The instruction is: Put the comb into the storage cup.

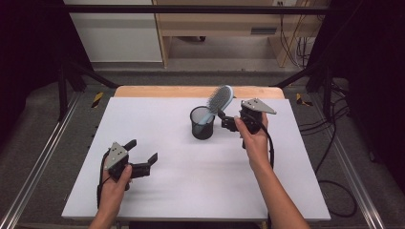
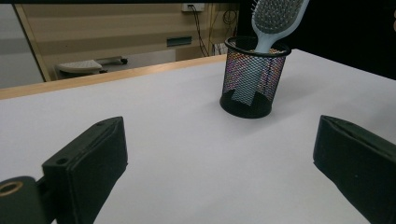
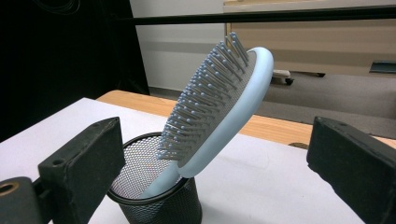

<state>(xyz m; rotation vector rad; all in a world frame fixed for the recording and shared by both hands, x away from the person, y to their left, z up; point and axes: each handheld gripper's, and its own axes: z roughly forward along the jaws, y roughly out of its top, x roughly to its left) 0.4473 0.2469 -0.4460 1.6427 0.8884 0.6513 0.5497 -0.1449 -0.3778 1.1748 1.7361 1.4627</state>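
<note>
The hairbrush [image 1: 218, 102] stands handle-down in the mesh cup [image 1: 202, 125], right gripper [image 1: 225, 119] beside it, jaws apart, likely to withdraw next.

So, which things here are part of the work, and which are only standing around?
Part of the work:
- hairbrush, handle down in the cup
- black mesh cup
- right claw, open beside the brush

Standing around:
- left claw, open, apart
- wooden furniture behind the table
</note>
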